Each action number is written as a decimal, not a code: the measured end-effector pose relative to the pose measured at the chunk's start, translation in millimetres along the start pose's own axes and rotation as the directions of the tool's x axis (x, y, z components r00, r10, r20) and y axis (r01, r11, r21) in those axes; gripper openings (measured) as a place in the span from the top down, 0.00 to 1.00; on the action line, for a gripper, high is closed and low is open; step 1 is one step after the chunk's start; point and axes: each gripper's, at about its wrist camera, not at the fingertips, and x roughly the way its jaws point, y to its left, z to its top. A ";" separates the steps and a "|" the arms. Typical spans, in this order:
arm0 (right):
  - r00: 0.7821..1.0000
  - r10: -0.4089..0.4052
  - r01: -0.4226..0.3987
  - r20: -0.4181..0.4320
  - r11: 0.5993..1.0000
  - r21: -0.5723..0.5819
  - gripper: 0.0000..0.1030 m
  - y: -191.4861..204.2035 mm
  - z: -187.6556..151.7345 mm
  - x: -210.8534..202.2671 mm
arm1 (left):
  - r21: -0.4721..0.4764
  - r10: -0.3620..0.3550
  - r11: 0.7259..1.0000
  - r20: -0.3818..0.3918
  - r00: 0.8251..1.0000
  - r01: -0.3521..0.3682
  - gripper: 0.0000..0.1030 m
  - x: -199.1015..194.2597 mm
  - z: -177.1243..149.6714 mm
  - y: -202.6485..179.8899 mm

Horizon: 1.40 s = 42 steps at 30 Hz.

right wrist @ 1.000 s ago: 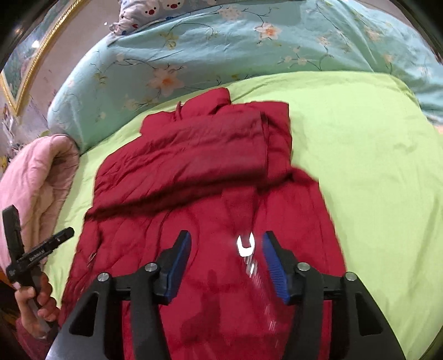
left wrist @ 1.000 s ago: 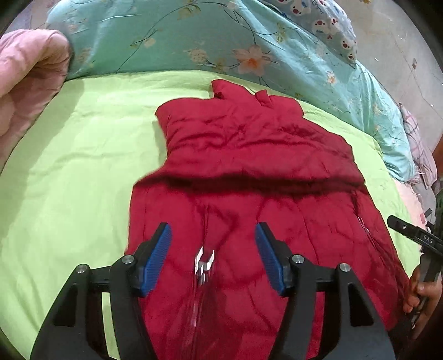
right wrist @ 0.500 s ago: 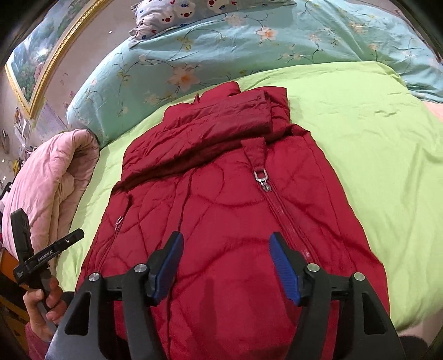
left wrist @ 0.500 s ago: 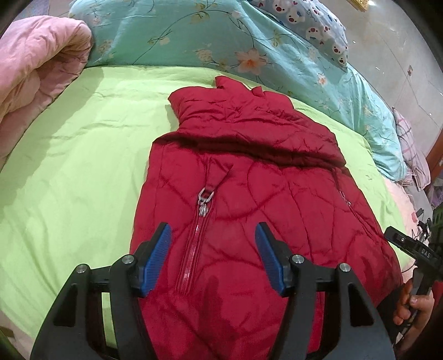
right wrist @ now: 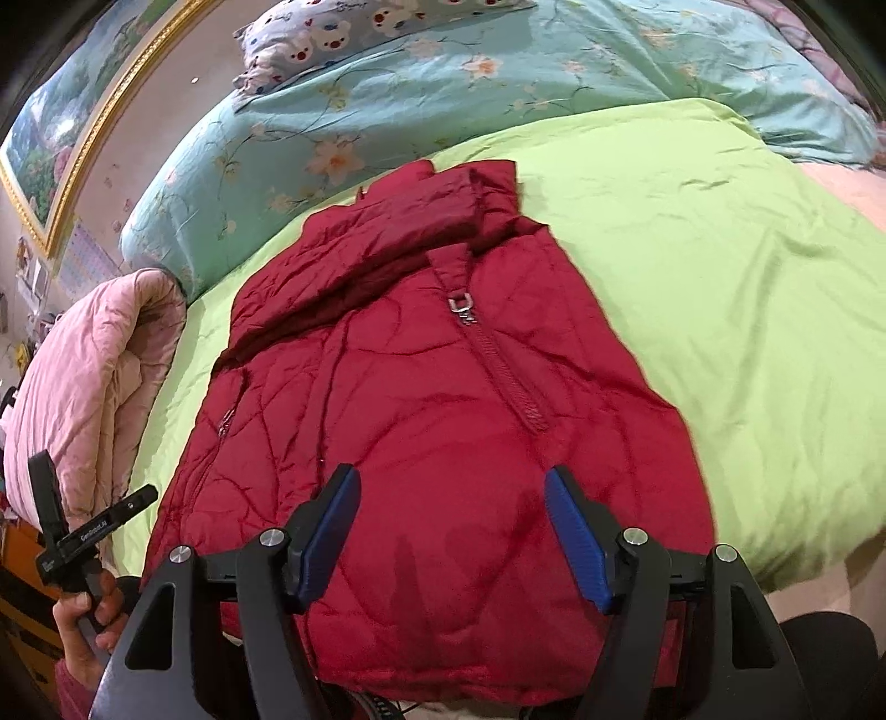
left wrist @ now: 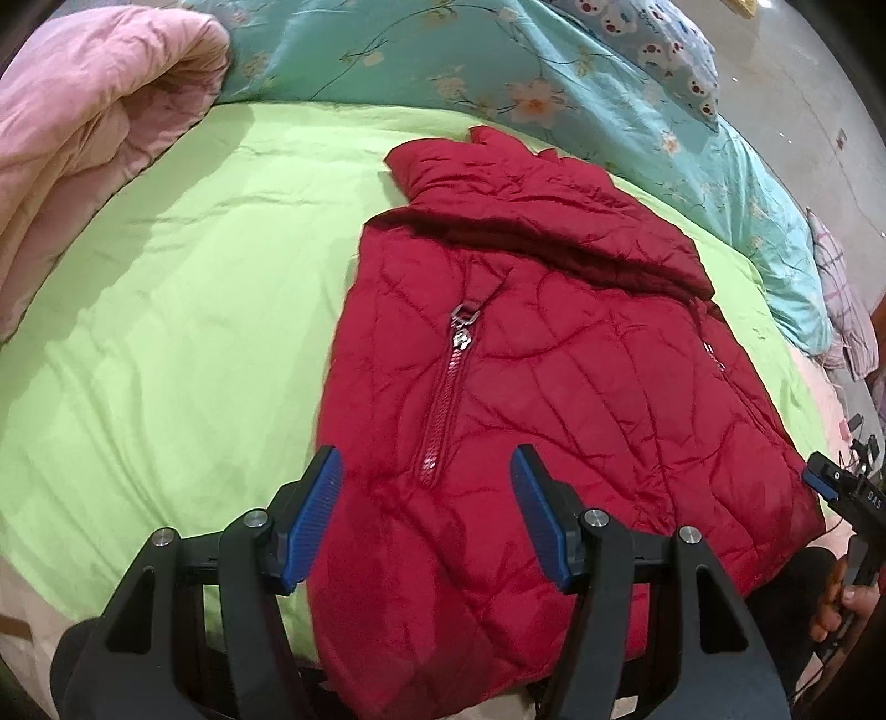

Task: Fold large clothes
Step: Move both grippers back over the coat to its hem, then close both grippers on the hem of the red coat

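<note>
Red jacket (left wrist: 554, 387): lying flat on the green bedsheet (left wrist: 166, 332), front side up, hem reaching the near edge of the bed, upper part folded down across the chest.
Zipper (left wrist: 459, 327): sitting closed along the front, silver pull showing just below the fold; same pull (right wrist: 462, 310) showing in the right wrist view.
Left gripper (left wrist: 426, 509): hovering over the hem near the jacket's left edge, jaws standing apart, gripping nothing; blue pads (left wrist: 315, 515) touching no fabric.
Right gripper (right wrist: 451, 531): hovering over the lower front of the jacket, jaws having just been opening, now standing wide; nothing clamped between them, red fabric lying underneath.
Hands: right hand (left wrist: 847, 603) showing at the right edge of the left wrist view, gripping a black handle; left hand (right wrist: 83, 615) showing at the lower left of the right wrist view, doing likewise.
Surroundings: floral teal quilt (left wrist: 498, 66) lying beyond the jacket's far end; pink quilt (left wrist: 83, 127) resting rolled beside the green sheet; bear-print pillow (right wrist: 343, 33) sitting behind the teal quilt; gold-framed picture (right wrist: 61, 144) hanging on the wall.
</note>
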 end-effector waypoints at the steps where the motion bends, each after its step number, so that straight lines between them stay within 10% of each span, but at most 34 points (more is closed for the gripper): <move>1: 1.000 -0.003 0.003 -0.002 1.000 0.003 0.31 -2.5 -0.6 -2.5 | -0.005 0.001 1.000 -0.001 1.000 -0.001 0.40 -1.1 -1.4 1.3; 24: 0.998 -0.015 0.024 -0.060 0.988 0.155 0.26 -86.6 12.8 -2.0 | -0.114 -0.031 0.993 -0.083 0.996 0.022 0.32 9.1 -28.0 20.7; 42: 0.991 0.026 0.000 -0.129 0.981 0.195 0.26 -75.7 -17.7 10.5 | -0.173 -0.122 0.980 -0.159 0.980 0.094 0.32 27.9 -62.3 13.1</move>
